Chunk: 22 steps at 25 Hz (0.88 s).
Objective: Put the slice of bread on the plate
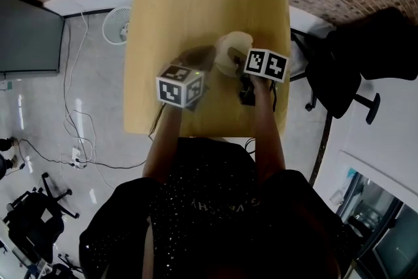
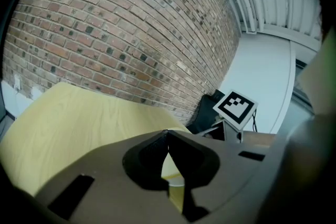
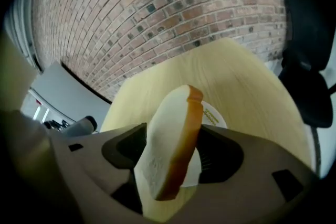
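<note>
A slice of white bread (image 3: 170, 144) with a tan crust stands on edge, leaning, between the jaws of my right gripper (image 3: 173, 155). The pads stand wide with dark gaps beside the slice, so the gripper is open. Just beyond and under the slice lies the white plate (image 3: 214, 116) on the wooden table (image 3: 236, 76). In the head view the plate (image 1: 230, 48) sits mid-table, with my right gripper (image 1: 238, 66) at its near edge and my left gripper (image 1: 204, 59) just to its left. The left gripper (image 2: 168, 136) is shut and empty, its tips touching.
A brick wall runs behind the table (image 1: 196, 10). To the right of the table stands a black office chair (image 1: 353, 68), also in the right gripper view (image 3: 310, 60). On the floor at the left are a white fan (image 1: 117, 26) and cables (image 1: 72, 121).
</note>
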### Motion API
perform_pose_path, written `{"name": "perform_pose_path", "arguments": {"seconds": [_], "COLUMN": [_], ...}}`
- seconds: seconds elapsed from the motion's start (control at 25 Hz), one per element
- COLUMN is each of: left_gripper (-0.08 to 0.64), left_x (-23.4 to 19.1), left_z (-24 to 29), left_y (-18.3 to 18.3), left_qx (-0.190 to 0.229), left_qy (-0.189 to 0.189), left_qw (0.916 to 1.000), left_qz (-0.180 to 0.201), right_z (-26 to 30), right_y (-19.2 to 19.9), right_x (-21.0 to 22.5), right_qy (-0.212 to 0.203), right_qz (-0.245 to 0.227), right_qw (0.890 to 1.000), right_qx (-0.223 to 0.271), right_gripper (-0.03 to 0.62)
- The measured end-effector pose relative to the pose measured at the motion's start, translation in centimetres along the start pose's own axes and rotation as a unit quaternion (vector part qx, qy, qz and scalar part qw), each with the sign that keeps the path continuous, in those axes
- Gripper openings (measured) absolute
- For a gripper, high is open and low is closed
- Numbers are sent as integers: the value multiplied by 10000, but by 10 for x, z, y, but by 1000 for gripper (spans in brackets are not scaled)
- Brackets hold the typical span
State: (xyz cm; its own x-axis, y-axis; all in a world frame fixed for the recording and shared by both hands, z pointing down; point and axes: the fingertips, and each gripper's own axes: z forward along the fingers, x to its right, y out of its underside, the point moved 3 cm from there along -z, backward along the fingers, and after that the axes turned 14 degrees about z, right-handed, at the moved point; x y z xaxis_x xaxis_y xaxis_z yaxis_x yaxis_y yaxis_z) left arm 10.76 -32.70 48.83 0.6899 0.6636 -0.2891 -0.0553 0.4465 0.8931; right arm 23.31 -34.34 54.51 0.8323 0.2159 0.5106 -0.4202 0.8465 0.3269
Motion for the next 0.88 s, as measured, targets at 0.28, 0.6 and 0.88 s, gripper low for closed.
{"name": "perform_pose_path", "arguments": {"seconds": [0.28, 0.6, 0.88], "left_gripper": [9, 9, 9], "left_x": [7, 25, 43], "left_z": [-3, -1, 2], "left_y": [-1, 0, 7], "left_qx": [-2, -40, -143], "left_qy": [117, 308, 425], "left_qw": [9999, 9993, 9987], "left_qz": [69, 216, 241], "right_z": [-29, -71, -106], "right_y": [-6, 13, 30], "right_x": [11, 20, 11], "right_qy": [910, -152, -994], "right_qz": [-909, -154, 370], "right_qw": [9898, 9857, 9703], "right_qx": [605, 1673, 2174], "right_gripper": [282, 279, 12]}}
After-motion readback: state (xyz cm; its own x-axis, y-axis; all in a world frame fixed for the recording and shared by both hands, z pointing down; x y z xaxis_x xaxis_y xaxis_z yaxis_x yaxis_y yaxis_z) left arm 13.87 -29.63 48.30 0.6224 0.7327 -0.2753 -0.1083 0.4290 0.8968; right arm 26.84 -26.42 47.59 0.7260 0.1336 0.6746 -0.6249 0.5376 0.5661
